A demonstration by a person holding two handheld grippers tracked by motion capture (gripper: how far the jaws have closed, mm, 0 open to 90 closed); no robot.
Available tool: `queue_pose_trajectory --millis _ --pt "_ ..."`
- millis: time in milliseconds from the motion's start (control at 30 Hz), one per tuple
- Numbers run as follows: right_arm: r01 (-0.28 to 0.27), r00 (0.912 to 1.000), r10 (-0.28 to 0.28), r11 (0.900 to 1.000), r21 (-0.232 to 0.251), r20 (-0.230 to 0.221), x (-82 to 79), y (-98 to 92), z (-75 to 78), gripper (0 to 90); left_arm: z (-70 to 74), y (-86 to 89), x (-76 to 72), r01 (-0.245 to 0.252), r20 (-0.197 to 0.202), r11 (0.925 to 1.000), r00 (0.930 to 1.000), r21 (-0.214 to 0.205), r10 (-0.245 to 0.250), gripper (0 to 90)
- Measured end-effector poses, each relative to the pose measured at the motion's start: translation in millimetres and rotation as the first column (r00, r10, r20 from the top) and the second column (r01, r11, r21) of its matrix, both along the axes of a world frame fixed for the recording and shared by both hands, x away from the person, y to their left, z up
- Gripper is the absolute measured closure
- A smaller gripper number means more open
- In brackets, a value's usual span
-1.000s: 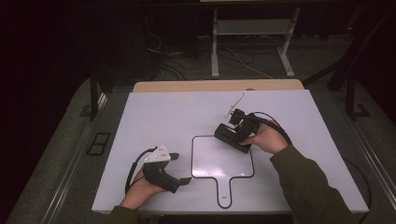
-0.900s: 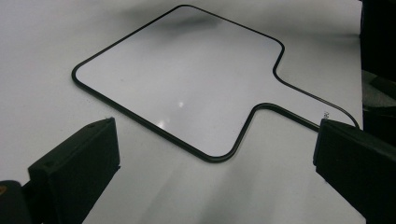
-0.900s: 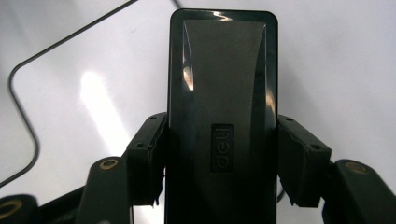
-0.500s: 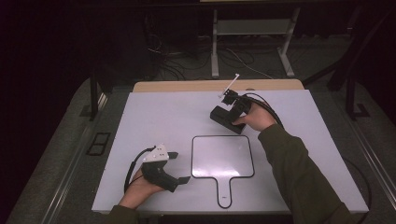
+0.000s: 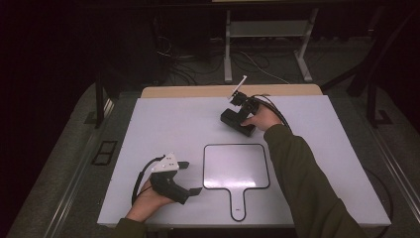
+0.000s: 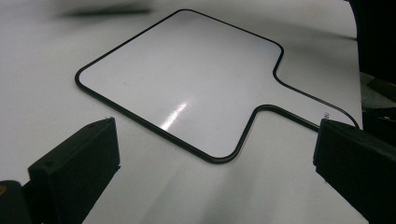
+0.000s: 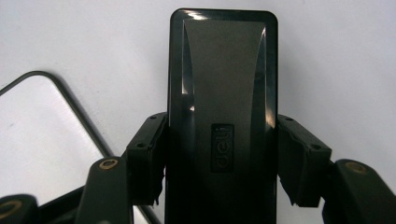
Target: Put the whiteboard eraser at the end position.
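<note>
left gripper (image 5: 190, 177): resting on the near left of the white table (image 5: 163, 119), jaws standing wide with nothing between them, pointing right at the board.
board: white paddle-shaped whiteboard with thin black rim and short handle (image 5: 236, 166) is lying flat at near centre, handle toward the near edge; the same board is filling the far side of the left gripper view (image 6: 182, 79).
right gripper (image 7: 219, 158): jaws are clamping the long sides of the black glossy rectangular plastic eraser block (image 7: 223, 116), pads pressing on both flanks at its near half.
eraser location: sitting in that grip over the table, just beyond the board's far right corner (image 5: 237, 121), in the right hand (image 5: 260, 119).
risk 1, slip: shell is looking smooth and shiny, pads are gripping low on it; a fast swing is likely tipping or sliding it out.
risk 2, board shift: board is lying loose, nothing is pinning it; pushing the eraser across it is probably skating it toward the left gripper.
risk 3, edge catch: coming in low over the rim may be snagging the block's front edge.
risk 4, cable: right gripper's cable (image 5: 277, 110) is looping near the hand, could be dragging.
</note>
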State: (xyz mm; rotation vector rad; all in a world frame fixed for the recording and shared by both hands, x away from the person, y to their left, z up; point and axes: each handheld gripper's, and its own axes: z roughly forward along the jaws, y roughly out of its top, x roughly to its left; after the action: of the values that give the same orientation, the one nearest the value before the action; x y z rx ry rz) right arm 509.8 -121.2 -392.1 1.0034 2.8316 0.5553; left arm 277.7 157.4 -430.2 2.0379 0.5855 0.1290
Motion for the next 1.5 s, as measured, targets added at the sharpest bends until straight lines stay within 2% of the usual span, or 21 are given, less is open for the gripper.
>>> queue_pose_trajectory --millis 233,433,600,933,1133,1200,1300,1400,1500 --pt "0.012 0.9999 -0.012 0.9989 -0.046 -0.002 6.6 -0.3 -14.8 38.6 0.1 -0.1 0.0 0.002 -0.002 1.0 1.0 0.002 -0.002 0.0" --pt "0.001 1.0 -0.002 0.9992 -0.039 -0.009 7.9 1.1 -21.2 38.5 -0.3 -0.2 0.5 0.004 -0.003 1.0 1.0 0.003 -0.004 0.0" --pt "-0.018 0.9998 0.018 0.9983 -0.055 -0.002 7.2 5.1 -26.5 38.3 -0.3 -0.1 0.4 0.004 -0.003 1.0 1.0 0.002 -0.004 0.0" --pt "-0.012 0.9999 0.012 0.9994 -0.034 -0.002 7.6 3.6 -27.8 37.6 -2.3 -1.5 1.0 0.004 0.008 1.0 1.0 -0.007 -0.004 0.0" --pt "0.007 1.0 -0.007 0.9999 0.008 0.002 7.5 0.6 -22.6 33.6 -4.7 4.2 1.4 -0.001 0.013 0.9999 0.9999 -0.012 0.002 0.0" --pt "0.012 0.9999 -0.012 0.9997 0.023 0.01 6.7 -1.0 -19.0 31.5 -5.6 6.7 1.5 -0.007 0.01 0.9997 0.9999 -0.022 0.007 0.0" --pt "0.018 0.9994 -0.019 0.9993 0.033 0.03 4.7 -2.9 -13.6 28.1 -5.1 7.0 1.4 0.0 0.015 0.9999 0.9999 -0.01 0.0 0.0" --pt "0.016 0.998 -0.019 0.9989 0.045 0.06 0.1 -6.1 -8.2 28.5 -6.1 6.0 1.9 0.0 0.014 1.0 0.9999 -0.005 0.0 0.0" --pt "0.021 0.9928 -0.029 0.997 0.075 0.116 -6.5 -10.4 -2.2 27.8 -5.6 5.8 2.0 -0.001 0.013 1.0 0.9999 -0.006 0.001 0.0"
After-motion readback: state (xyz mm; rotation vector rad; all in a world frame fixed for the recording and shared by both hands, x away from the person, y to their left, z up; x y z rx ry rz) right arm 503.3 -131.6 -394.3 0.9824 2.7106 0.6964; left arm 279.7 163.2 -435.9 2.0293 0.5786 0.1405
